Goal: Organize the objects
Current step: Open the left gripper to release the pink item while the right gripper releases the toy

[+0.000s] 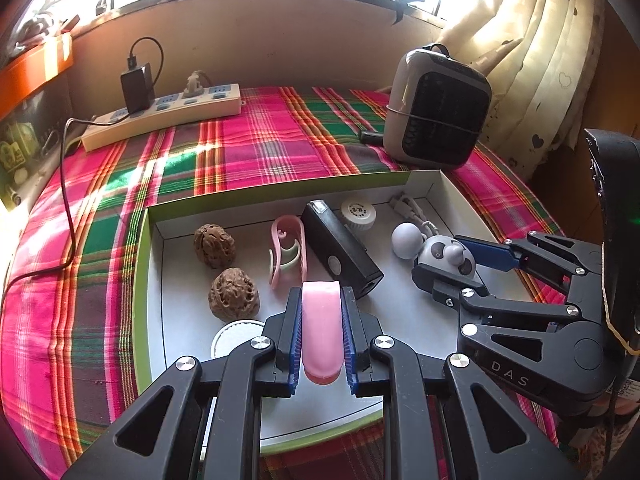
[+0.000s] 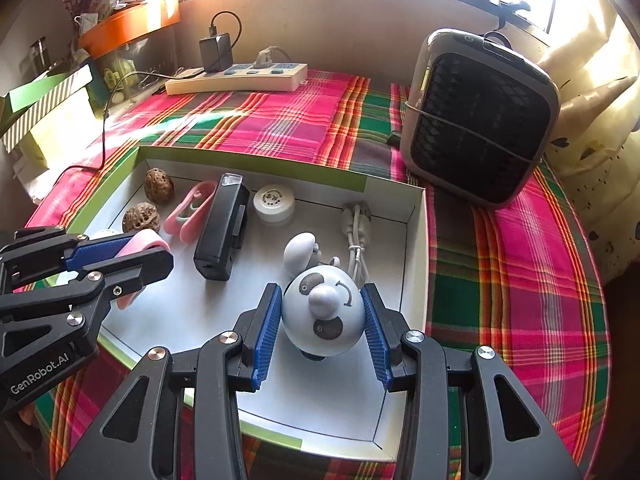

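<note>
A shallow white box with a green rim [image 1: 141,248] [image 2: 416,240] lies on the plaid cloth. My left gripper [image 1: 321,320] is shut on a pink oblong piece [image 1: 321,328] and holds it over the box's near left part; it also shows in the right wrist view [image 2: 124,256]. My right gripper [image 2: 322,320] has its pads against a grey-white panda toy [image 2: 324,316] in the box's right part; the toy also shows in the left wrist view [image 1: 448,256]. In the box lie two walnuts [image 1: 224,268], a pink clip [image 1: 288,252], a black oblong device [image 1: 340,244], a white round cap [image 1: 358,213] and a coiled white cable [image 2: 356,232].
A grey and black fan heater [image 1: 436,110] [image 2: 480,120] stands behind the box on the right. A cream power strip [image 1: 164,114] with a black charger sits at the back left. A curtain [image 1: 532,52] hangs at the right. A white round disc [image 1: 236,338] lies by the box's near left.
</note>
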`<move>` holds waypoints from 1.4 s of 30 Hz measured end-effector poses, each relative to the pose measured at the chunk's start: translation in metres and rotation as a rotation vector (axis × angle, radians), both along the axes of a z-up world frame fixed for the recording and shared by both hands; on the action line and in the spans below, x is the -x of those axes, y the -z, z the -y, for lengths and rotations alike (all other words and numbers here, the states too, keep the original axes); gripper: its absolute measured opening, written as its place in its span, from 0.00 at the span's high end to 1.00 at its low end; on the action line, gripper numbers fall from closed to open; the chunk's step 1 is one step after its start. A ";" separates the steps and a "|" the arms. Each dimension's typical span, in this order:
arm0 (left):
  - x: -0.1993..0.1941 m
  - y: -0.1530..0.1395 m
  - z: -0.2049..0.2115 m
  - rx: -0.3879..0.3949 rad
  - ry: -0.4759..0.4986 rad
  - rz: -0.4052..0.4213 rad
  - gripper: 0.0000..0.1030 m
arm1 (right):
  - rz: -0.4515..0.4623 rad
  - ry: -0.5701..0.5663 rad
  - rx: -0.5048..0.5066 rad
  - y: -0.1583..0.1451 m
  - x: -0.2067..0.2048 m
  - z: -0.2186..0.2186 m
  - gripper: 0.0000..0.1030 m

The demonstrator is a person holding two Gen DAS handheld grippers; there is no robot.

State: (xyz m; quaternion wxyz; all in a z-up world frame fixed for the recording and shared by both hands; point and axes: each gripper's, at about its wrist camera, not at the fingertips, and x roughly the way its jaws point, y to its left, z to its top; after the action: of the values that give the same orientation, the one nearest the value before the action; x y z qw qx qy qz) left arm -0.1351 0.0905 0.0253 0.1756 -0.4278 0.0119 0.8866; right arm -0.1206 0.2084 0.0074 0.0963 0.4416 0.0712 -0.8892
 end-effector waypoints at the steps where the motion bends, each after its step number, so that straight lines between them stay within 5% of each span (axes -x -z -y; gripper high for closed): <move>1: 0.001 0.001 -0.001 0.006 0.001 0.000 0.85 | -0.003 0.000 -0.004 0.000 0.001 0.000 0.60; 42: 0.008 0.006 -0.009 0.030 -0.009 -0.002 0.79 | -0.051 0.005 -0.043 0.003 0.005 0.005 0.59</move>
State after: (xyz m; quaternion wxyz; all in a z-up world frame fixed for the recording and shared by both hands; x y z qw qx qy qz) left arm -0.1432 0.0992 0.0197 0.1650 -0.4294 0.0235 0.8876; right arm -0.1255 0.2031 0.0041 0.0830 0.4210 0.0916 -0.8986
